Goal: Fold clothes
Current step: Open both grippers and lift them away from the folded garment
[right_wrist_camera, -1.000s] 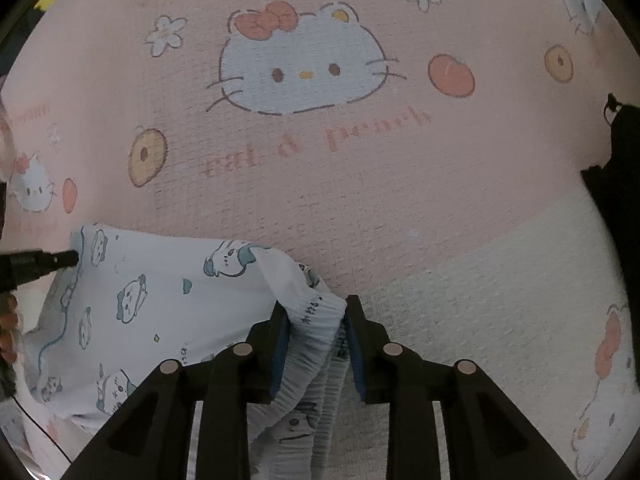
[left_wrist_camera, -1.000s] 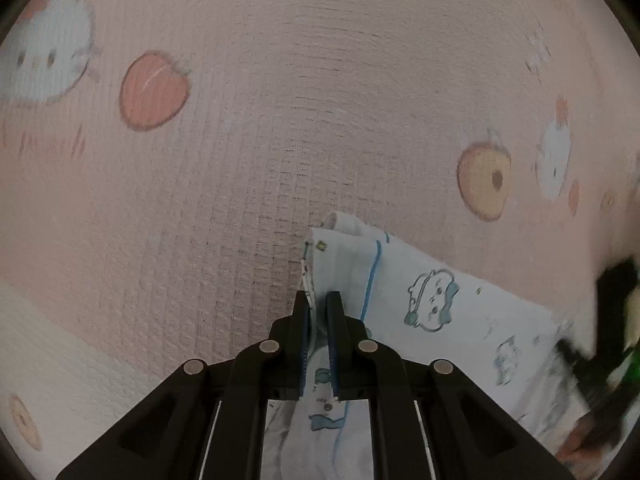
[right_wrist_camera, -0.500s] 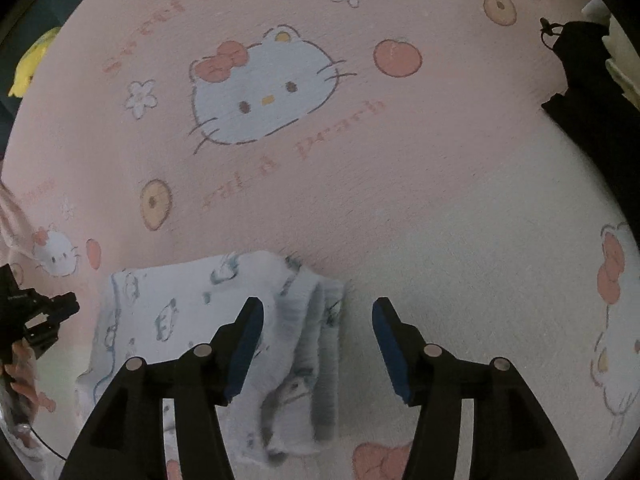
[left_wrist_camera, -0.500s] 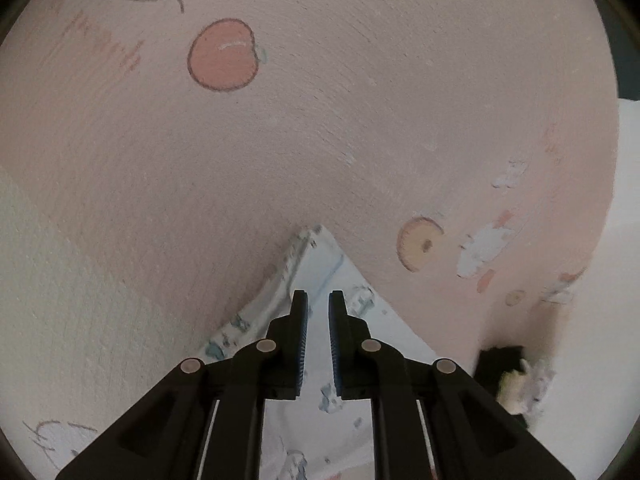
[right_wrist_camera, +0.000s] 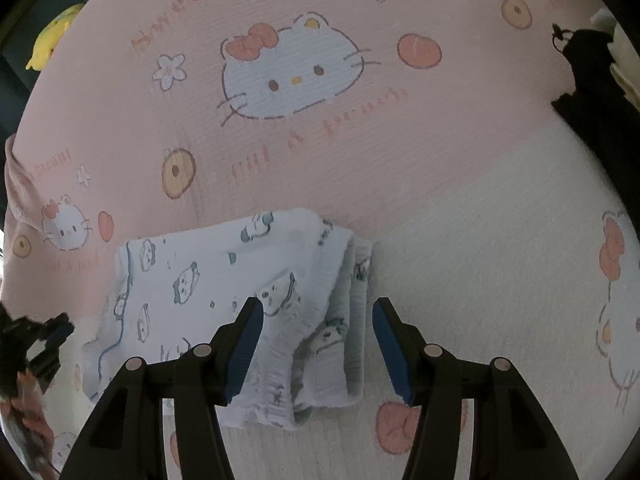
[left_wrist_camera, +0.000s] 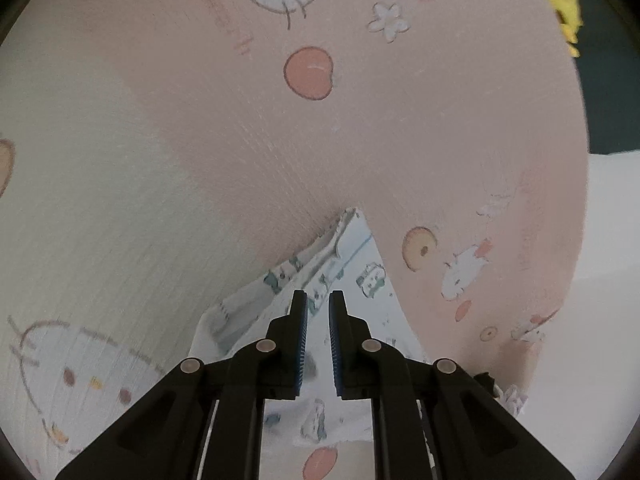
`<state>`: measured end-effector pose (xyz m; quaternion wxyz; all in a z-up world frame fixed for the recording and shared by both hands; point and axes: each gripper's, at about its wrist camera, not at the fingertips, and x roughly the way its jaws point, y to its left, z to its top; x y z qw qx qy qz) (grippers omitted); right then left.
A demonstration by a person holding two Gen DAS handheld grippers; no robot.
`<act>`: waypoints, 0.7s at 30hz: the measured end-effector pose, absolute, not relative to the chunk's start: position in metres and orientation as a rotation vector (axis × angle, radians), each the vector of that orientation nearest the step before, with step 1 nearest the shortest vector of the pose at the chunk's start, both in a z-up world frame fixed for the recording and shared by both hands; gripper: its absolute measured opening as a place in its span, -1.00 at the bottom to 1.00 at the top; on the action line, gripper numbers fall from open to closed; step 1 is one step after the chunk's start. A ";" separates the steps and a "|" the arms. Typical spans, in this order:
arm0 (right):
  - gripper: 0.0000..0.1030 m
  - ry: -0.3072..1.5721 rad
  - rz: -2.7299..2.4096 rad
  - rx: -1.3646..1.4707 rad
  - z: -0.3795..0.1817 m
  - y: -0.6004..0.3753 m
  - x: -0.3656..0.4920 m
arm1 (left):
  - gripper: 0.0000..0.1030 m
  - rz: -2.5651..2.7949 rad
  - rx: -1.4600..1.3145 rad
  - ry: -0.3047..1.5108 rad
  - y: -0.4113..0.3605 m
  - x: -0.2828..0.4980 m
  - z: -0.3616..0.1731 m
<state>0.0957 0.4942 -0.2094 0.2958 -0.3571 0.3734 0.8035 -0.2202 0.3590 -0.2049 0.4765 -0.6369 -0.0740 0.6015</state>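
The printed garment lay folded on the pink blanket, released. The right gripper was held wide open above its near right edge, nothing gripped; the left gripper was nearly shut, empty. The fold was judged complete; a further fold or withdrawal would be needed next.

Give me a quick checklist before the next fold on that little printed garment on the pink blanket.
1. Right tool released: ok, jaws open, pads clear of the cloth.
2. Left tool empty: ok, jaws nearly shut, nothing between them.
3. Printed garment flat on the blanket: ok.
4. Folded edge by the waistband tidy: not ok, layers bunch and ruffle.
5. Far corner squared: cannot tell.
6. Black item clear of the garment: ok.
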 end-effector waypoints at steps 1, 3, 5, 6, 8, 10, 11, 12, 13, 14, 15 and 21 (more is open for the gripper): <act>0.09 1.005 2.138 -0.945 -0.210 0.493 0.097 | -0.83 1.449 -1.568 -0.199 0.355 -0.215 -0.207; 0.09 1.015 2.141 -0.946 -0.209 0.490 0.097 | -0.82 1.402 -1.587 -0.224 0.363 -0.199 -0.217; 0.09 1.019 2.146 -0.944 -0.207 0.488 0.097 | -0.73 1.395 -1.594 -0.224 0.357 -0.192 -0.220; 0.09 1.024 2.153 -0.938 -0.207 0.486 0.098 | -0.39 1.395 -1.596 -0.228 0.354 -0.189 -0.221; 0.09 1.036 2.164 -0.927 -0.204 0.481 0.100 | 0.19 1.408 -1.590 -0.266 0.345 -0.183 -0.222; 0.09 1.029 2.167 -0.928 -0.201 0.476 0.102 | 0.21 1.381 -1.597 -0.364 0.328 -0.186 -0.223; 0.09 1.020 2.171 -0.931 -0.199 0.473 0.104 | 0.21 1.373 -1.616 -0.391 0.326 -0.185 -0.226; 0.09 1.017 2.176 -0.932 -0.198 0.471 0.105 | 0.21 1.364 -1.634 -0.419 0.325 -0.183 -0.229; 0.09 1.016 2.180 -0.933 -0.197 0.469 0.107 | 0.21 1.360 -1.650 -0.435 0.323 -0.182 -0.231; 0.09 1.018 2.182 -0.931 -0.195 0.466 0.112 | 0.21 1.366 -1.660 -0.424 0.321 -0.179 -0.231; 0.09 1.022 2.184 -0.927 -0.193 0.464 0.114 | 0.21 1.367 -1.665 -0.416 0.320 -0.177 -0.230; 0.09 1.108 2.185 -0.879 -0.189 0.445 0.148 | 0.21 1.392 -1.635 -0.337 0.303 -0.162 -0.222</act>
